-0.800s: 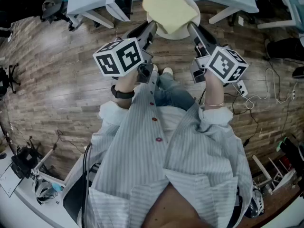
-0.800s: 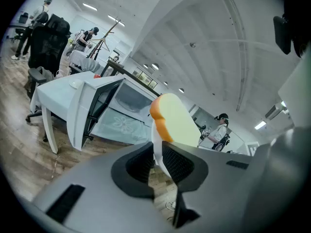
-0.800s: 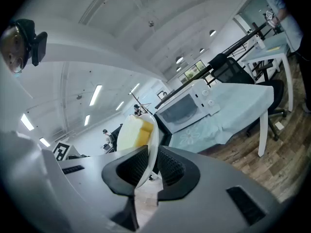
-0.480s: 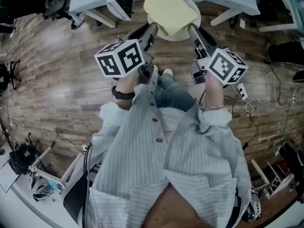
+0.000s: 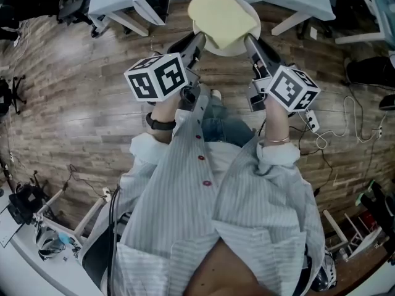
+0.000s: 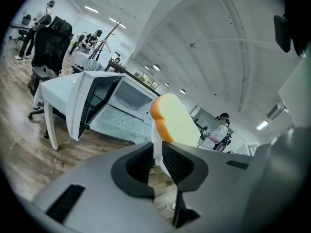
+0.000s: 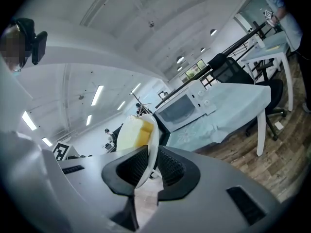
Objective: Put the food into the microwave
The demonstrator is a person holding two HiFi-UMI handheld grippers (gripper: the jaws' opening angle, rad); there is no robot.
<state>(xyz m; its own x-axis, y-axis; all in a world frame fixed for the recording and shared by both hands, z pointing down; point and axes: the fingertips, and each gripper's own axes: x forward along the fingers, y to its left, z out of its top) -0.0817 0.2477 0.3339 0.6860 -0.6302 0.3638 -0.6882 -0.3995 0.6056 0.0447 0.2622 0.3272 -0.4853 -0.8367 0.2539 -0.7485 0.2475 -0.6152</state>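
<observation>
Food: one slice of bread (image 5: pixel 222 17), pale yellow, soft-looking, rounded top, with an orange-brown crust. It lies on a round white plate (image 5: pixel 249 11), smooth and thin-rimmed.

We see the plate carried in the air ahead of the person. The left gripper (image 5: pixel 199 37) is clamped on the near-left rim and the right gripper (image 5: pixel 248 39) on the near-right rim. In each gripper view the black ribbed pads press on the plate's thin edge from both sides. The gripper bodies are smooth grey plastic, and each carries a cube with black-and-white square markers.

Microwave (image 6: pixel 126 98): a white box with square corners. Its door (image 6: pixel 85 108), dark glass in a white frame, is swung wide open and the cavity is open behind it. It stands on a table (image 6: pixel 48 89) under a pale patterned cloth, near the table's edge.

Room: wooden plank floor (image 5: pixel 80 79) lies between the person and the table's white legs. In the head view the plate hangs just short of the table edge, right of the microwave. Loose cables (image 5: pixel 345 128) trail on the floor to the right. A black office chair (image 6: pixel 53 38) stands beyond the table's far end.
</observation>
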